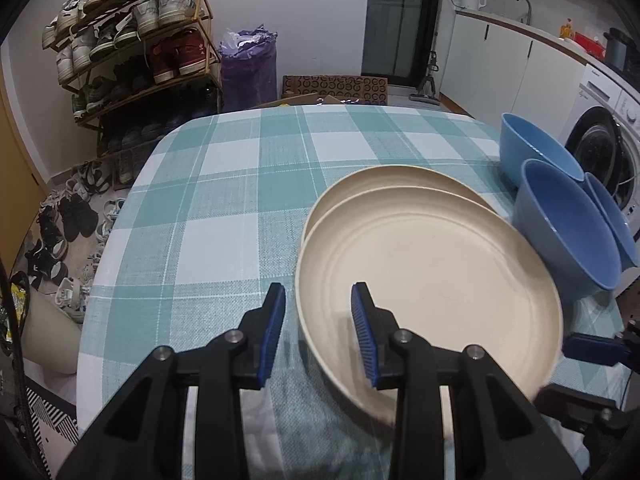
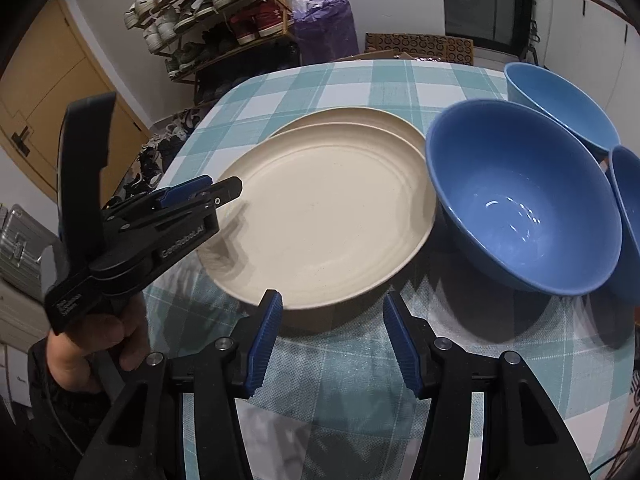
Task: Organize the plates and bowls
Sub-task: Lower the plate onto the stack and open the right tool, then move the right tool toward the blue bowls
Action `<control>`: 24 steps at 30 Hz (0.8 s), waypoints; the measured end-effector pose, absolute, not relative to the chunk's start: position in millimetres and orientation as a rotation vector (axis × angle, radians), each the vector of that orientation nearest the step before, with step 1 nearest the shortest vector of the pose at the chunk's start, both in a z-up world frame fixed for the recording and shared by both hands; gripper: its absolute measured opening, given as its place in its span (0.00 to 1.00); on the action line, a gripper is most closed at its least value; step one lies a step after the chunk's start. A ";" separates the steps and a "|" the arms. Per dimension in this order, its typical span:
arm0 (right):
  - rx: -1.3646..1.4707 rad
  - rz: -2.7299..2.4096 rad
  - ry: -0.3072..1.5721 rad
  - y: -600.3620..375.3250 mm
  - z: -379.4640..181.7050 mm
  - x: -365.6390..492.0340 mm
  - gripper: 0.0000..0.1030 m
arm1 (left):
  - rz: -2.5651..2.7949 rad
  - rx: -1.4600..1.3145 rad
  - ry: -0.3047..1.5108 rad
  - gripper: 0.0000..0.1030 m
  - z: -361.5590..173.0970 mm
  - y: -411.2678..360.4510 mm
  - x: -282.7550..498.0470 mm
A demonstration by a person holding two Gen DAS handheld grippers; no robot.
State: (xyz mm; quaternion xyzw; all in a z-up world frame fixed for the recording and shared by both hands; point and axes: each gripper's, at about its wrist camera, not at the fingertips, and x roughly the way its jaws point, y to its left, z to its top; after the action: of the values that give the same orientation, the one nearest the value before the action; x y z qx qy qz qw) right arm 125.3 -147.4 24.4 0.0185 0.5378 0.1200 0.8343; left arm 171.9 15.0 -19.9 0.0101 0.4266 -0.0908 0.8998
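Note:
Two cream plates overlap on the checked tablecloth [image 1: 224,208]. The upper plate [image 1: 432,280] [image 2: 320,216] sits shifted toward me over the lower plate [image 1: 400,178] [image 2: 360,118]. My left gripper [image 1: 320,308] [image 2: 234,194] straddles the upper plate's left rim, one finger inside and one outside. Its pads stand apart from the rim, so it is open. My right gripper [image 2: 332,304] is open in front of the plate's near rim, with nothing between its fingers. Three blue bowls stand to the right: a near bowl [image 2: 520,208] [image 1: 568,224], a far bowl [image 2: 560,108] [image 1: 536,152] and one at the edge [image 2: 628,216].
The table's left edge drops to a floor strewn with shoes [image 1: 72,220]. A shoe rack [image 1: 132,40] and a purple bag [image 1: 248,68] stand beyond the far edge. A washing machine [image 1: 600,148] is behind the bowls. A hand [image 2: 92,340] holds the left gripper.

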 end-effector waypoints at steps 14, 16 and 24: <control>0.058 0.273 1.149 -137.6 6.2 138.0 0.29 | -0.253 0.016 0.933 0.34 -16.2 17.4 152.5; 0.055 0.280 1.144 -137.1 8.2 135.8 0.29 | -0.261 0.019 0.932 0.34 -14.6 14.6 151.5; 0.057 0.313 1.093 -143.4 38.6 126.1 0.44 | -0.291 0.043 0.898 0.48 10.8 0.7 141.0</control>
State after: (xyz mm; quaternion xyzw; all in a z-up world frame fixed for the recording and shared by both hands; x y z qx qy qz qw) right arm 126.1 -143.4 38.6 0.0270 0.5175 0.1483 0.8423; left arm 141.0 0.8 10.8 0.0207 0.4323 -0.1401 0.8906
